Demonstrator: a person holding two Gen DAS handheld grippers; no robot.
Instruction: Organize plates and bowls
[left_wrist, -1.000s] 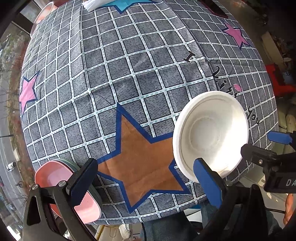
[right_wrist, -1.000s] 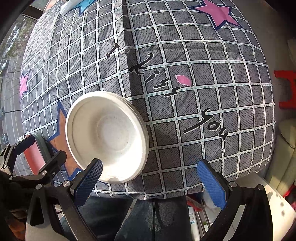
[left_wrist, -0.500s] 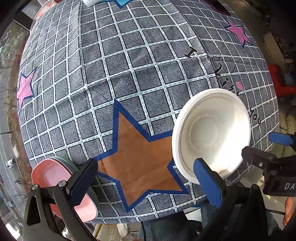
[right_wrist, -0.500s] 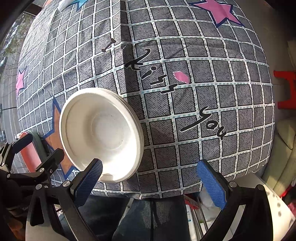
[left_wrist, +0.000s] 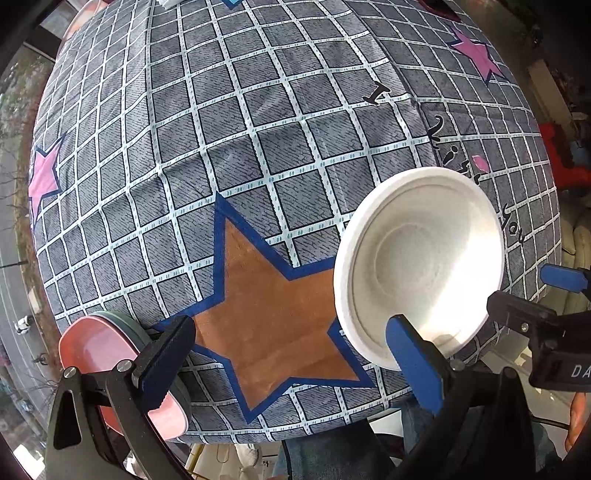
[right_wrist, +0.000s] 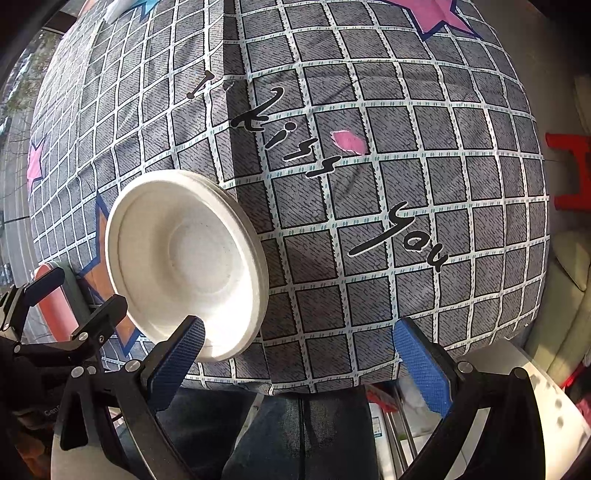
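Note:
A white bowl (left_wrist: 421, 266) (right_wrist: 184, 258) sits upright on the checked tablecloth near the table's front edge. My left gripper (left_wrist: 290, 363) is open; its right finger overlaps the bowl's near rim, and its left finger lies over a pink plate (left_wrist: 96, 347) stacked on a green one at the front left edge. My right gripper (right_wrist: 301, 363) is open too, its left finger in front of the bowl's near rim. Nothing is between either pair of fingers. The left gripper (right_wrist: 74, 299) shows left of the bowl, with the pink plate (right_wrist: 51, 314) behind it.
The grey tablecloth (left_wrist: 258, 129) with star prints covers the whole table; its front edge runs just ahead of both grippers. A person's jeans-clad legs (right_wrist: 295, 424) are below the edge. A red stool (right_wrist: 572, 173) stands to the right, and a white surface (right_wrist: 546, 406) at the lower right.
Both views have shifted a little: the bowl sits slightly further left in the right wrist view. The bowl and plates have not moved on the table, and both grippers stay open.

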